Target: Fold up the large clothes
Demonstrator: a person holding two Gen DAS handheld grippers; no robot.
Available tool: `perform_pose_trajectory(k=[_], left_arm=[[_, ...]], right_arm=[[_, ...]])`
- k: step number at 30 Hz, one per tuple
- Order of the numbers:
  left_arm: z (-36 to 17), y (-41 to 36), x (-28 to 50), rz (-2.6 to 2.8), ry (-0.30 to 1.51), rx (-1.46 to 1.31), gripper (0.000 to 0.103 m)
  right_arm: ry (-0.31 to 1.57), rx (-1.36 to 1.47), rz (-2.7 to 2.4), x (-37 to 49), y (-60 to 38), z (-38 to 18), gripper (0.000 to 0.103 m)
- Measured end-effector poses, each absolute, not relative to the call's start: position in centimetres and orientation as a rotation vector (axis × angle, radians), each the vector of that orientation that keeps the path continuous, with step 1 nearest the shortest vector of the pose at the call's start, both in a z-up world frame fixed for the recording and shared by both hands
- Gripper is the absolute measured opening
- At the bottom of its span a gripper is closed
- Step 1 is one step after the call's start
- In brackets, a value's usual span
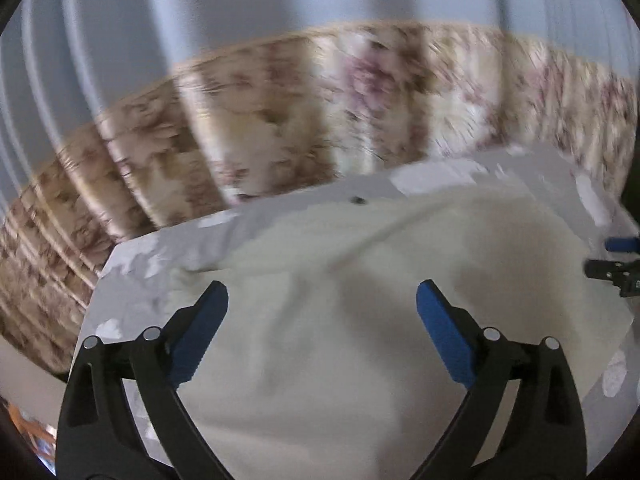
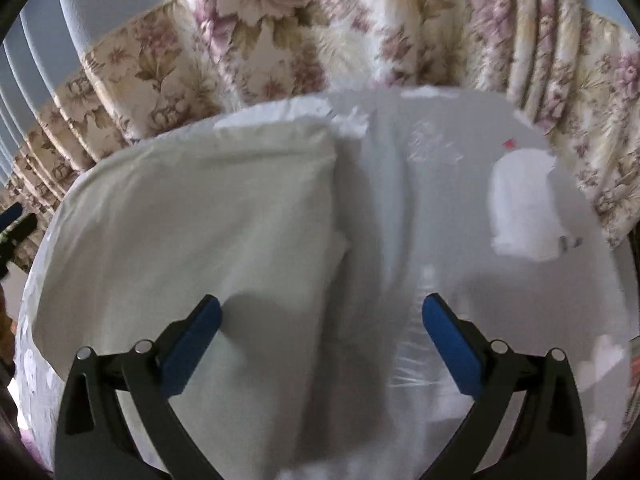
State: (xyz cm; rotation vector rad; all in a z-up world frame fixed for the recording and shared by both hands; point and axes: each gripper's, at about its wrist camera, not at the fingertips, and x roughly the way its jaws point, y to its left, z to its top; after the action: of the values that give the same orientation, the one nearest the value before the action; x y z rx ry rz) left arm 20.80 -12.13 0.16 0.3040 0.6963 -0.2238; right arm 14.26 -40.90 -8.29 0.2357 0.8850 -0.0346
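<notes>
**Over the surface: both tongs empty, fold part done**

Over the surface [image 2: 460, 208], w/ its pale floral cover, your left tongs [image 1: 322, 300] hang above the cream garment [image 1: 360, 280], jaws wide apart, nothing between the blue pads. Your right tongs [image 2: 320, 312] are likewise wide apart and empty, straddling the garment's right-hand edge, one pad over cloth, the other over bare cover.

Location of the task item: the garment [image 2: 192, 216] lies flat on the left part of the surface as the right wrist view has it. It shows a straight, doubled-looking edge on its right and a squared far corner, so I judge at least one fold is in. No hem is lifted; neither pair touches it.

Step in hand, as I read it: between grasps, i.e. repositioning for the next fold. Next move calls for you to bring each pair down to an edge or corner, pinch all layers together, then carry evenly so the doubled edge doesn't slide. Left view is badly blurred; exact edge position there can't be fixed.

Other items: a small folded white piece [image 2: 524, 204] lies well apart at the far right, w/ a grey mark near its lower corner. Flowered curtain [image 2: 280, 28] hangs behind.

Writing, brands, labels: none legible. A small red spot [image 2: 509, 143] and a dark dot [image 1: 357, 200] show, too small to identify.
</notes>
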Motion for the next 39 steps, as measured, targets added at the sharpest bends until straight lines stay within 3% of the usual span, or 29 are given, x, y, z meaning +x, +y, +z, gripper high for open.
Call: perform_pose_trajectory(k=[6,16,17,18,20,22,24,30,39], left_arm=[[-5.3,-12.0,23.8,-0.136,0.852,0.312,0.099],[-5.6,-11.2,23.3,-0.128,0.838,0.304,0.1],[-5.6,-11.2,23.4,-0.137,0.842,0.302,0.1],[-5.6,-11.4,23.3,-0.144,0.843,0.303,0.1],[-5.6,-11.9,23.2,-0.158,0.841,0.308,0.1],[-5.6,-12.3,22.9,-0.161,0.835,0.319,0.099],[-5.5,-12.4,22.8,-0.167,0.838,0.301,0.099],[-4.3,-13.5,20.7,-0.209,0.839,0.274,0.099],[-3.5,-17.1,18.8,-0.238,0.843,0.204,0.099]], right_arm=[[0.901,0.244,0.006,15.4,-37.5,-8.5,0.101],[0.939,0.291,0.02,16.6,-37.7,-9.9,0.101],[0.936,0.286,0.038,16.6,-37.4,-9.9,0.093],[0.93,0.299,0.07,16.6,-37.2,-9.8,0.071],[0.914,0.336,0.171,16.6,-36.4,-9.2,0.045],[0.91,0.332,0.189,16.7,-35.9,-9.1,0.038],[0.895,0.371,0.21,16.5,-36.3,-8.9,0.021],[0.768,0.375,0.18,13.1,-38.3,-5.4,0.005],[0.711,0.308,0.074,9.8,-43.8,-1.1,0.005]])
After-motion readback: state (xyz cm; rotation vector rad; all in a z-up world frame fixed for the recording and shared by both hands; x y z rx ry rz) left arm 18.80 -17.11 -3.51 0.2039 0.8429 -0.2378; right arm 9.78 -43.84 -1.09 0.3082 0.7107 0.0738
